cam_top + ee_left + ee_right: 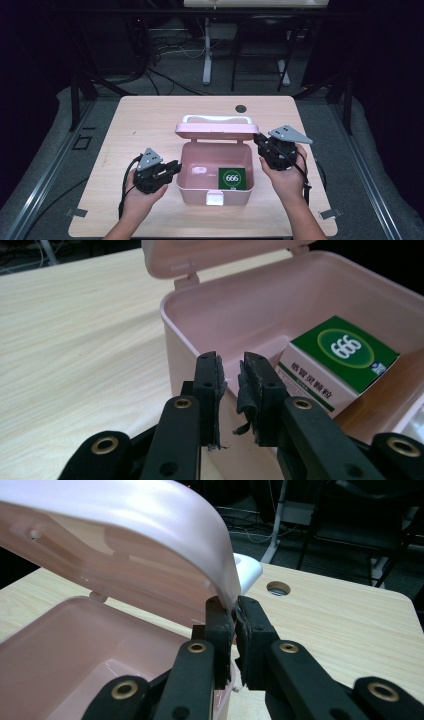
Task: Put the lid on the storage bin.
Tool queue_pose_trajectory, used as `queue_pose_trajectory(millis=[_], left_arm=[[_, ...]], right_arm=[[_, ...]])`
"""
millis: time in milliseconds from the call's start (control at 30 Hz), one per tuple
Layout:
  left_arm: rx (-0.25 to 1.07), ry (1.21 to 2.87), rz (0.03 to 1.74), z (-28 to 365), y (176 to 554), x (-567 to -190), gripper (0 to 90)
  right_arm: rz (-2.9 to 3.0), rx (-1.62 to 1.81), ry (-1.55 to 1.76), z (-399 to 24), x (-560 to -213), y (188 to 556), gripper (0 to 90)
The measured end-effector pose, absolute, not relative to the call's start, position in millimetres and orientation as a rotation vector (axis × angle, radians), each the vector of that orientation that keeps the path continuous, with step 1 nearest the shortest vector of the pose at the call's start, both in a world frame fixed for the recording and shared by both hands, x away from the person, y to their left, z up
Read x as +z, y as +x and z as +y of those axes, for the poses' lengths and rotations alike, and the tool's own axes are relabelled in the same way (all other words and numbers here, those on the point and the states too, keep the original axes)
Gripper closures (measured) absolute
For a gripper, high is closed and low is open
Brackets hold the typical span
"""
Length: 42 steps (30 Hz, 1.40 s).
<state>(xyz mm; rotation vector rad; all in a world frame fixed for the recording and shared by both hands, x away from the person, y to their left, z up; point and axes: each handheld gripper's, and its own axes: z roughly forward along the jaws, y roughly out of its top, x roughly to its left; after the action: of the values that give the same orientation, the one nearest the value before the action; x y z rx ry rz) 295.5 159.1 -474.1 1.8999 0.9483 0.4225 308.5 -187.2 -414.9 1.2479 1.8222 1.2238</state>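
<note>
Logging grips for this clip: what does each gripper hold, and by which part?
The right gripper pinches the pink plastic box's raised lid at its edge. The left gripper holds nothing, its jaws slightly apart over the box wall.

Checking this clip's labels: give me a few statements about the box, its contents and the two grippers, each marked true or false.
1. The pink box stands with its lid raised. True.
2. A green carton lies inside the box. True.
3. The right gripper holds the carton. False: its jaws pinch the lid's edge.
4. The left gripper clamps the box wall. False: its jaws stand slightly apart by the box's rim, nothing between them.
5. The carton is red. False: green and white.
</note>
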Motion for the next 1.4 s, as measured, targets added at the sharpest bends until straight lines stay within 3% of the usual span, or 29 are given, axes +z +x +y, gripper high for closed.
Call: queue_pose_trajectory(millis=[833,1400], left_arm=[[0.587,1.782,0.896,162.3,293.7,-425.2,63.7],[0.592,1.795,0.842,152.8,292.2,-406.2,72.8]], right_arm=[[1.852,1.252,1.256,-191.2,-422.3,297.3,83.9],[1.885,1.275,1.269,-194.9,-430.8,293.8,80.9]])
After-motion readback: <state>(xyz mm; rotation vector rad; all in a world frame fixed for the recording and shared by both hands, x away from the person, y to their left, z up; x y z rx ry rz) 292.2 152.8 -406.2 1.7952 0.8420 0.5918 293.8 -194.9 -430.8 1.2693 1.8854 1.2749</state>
